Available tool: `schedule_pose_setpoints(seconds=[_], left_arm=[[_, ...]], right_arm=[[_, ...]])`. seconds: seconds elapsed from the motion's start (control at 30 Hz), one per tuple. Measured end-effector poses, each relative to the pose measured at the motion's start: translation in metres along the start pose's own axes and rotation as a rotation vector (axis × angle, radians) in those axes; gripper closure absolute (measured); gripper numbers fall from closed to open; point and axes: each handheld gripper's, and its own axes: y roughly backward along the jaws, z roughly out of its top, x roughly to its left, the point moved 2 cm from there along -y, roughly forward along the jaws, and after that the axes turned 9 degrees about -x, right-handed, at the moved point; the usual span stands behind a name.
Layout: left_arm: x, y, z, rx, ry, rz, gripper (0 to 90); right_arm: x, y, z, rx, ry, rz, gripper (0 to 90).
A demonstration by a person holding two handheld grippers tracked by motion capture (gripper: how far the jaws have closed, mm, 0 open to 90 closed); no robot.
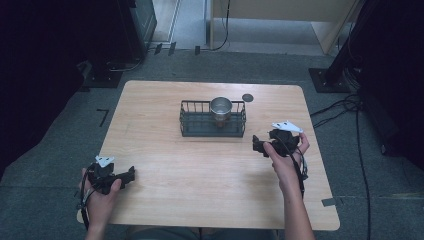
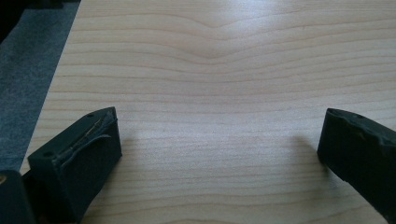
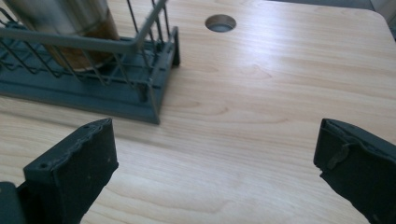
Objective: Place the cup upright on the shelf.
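In the right gripper view, the metal cup (image 3: 65, 23) is cut off by the top edge at upper left, its rim out of frame, and the wire basket (image 3: 116, 100) runs off the left edge. In the high view, the cup's inside is too small and dim to tell its contents. The bench (image 1: 210, 200) front edge hides the person's lap.

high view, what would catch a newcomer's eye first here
A shiny metal cup stands upright in a dark wire basket at the table's far middle. The right gripper is just right of the basket, jaws open and empty; the left gripper rests open near the front-left corner.
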Motion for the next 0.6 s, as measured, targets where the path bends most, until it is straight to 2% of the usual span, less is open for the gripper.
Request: schedule_pose_setpoints(seconds=[0.43,0.6], left_arm=[[0.0,0.0,0.0,0.003,-0.004,-0.001,0.0],[0.0,0.0,0.0,0.003,-0.003,-0.001,0.0]], right_arm=[[-0.029,0.014,-0.03,0.024,-0.026,-0.053,0.0],[-0.039,0.02,-0.046,0.043,-0.019,-0.074,0.0]])
